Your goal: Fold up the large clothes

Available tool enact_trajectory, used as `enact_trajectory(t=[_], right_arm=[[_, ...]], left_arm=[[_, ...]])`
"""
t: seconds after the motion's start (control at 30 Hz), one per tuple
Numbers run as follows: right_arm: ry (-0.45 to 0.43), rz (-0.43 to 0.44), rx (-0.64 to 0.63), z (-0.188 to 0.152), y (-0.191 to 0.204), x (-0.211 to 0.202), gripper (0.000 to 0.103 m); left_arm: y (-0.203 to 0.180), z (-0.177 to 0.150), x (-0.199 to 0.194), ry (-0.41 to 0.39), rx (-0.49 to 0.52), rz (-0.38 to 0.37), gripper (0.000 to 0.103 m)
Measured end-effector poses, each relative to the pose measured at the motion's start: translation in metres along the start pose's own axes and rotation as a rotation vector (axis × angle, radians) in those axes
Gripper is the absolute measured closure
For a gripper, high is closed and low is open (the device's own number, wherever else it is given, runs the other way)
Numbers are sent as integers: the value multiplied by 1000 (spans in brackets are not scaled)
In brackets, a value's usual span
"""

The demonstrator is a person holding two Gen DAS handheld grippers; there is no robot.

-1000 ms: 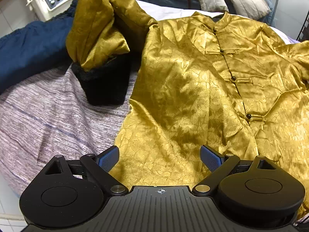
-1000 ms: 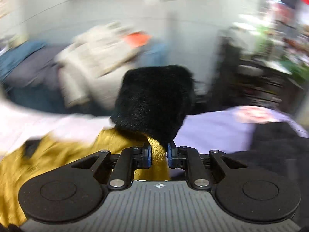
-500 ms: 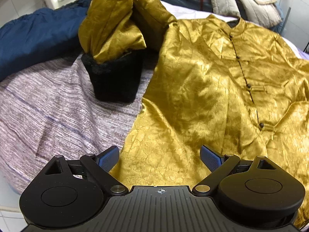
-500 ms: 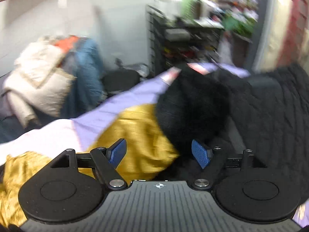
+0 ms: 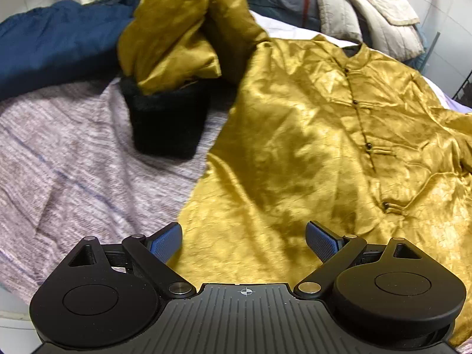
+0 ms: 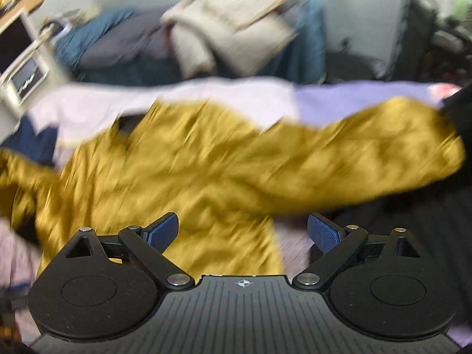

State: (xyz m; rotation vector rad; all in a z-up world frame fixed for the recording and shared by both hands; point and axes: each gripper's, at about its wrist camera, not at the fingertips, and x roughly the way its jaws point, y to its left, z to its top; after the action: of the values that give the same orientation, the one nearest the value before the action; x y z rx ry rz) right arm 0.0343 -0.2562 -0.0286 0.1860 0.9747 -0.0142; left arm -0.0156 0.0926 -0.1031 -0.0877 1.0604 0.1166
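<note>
Bed cover under gold jacket, long axis lower left to upper right. Left gripper apart, empty, at hem. Right gripper opening, empty; sleeve upper right.

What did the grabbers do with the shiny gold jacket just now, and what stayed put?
The right gripper let go of the black furry cuff, which it pinched a second ago; its fingers are opening with nothing between them, and the gold satin sleeve lies stretched out. The left gripper stayed open over the shiny gold jacket, still spread flat.
</note>
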Motion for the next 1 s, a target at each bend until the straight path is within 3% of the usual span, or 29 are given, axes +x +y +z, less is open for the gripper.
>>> enact_trajectory(t=[0.17,0.4,0.67,0.8,1.0], right_arm=[[115,32,-47,-39,23,8,10],[206,-13,-75,-73,6,9,11],[267,-93,4,-120,-35,3,11],[293,-103,49,-133,-44,13,17],[327,-107,13,-142,-39,36,17]], left_arm=[[22,-5,-1,20,-22,19,0],[68,-24,-10,39,-23,34,0],[93,-37,-9,40,-49,-102,0],[85,-29,8,40,32,-107,0],[70,-23,26,82,141,-187,0]])
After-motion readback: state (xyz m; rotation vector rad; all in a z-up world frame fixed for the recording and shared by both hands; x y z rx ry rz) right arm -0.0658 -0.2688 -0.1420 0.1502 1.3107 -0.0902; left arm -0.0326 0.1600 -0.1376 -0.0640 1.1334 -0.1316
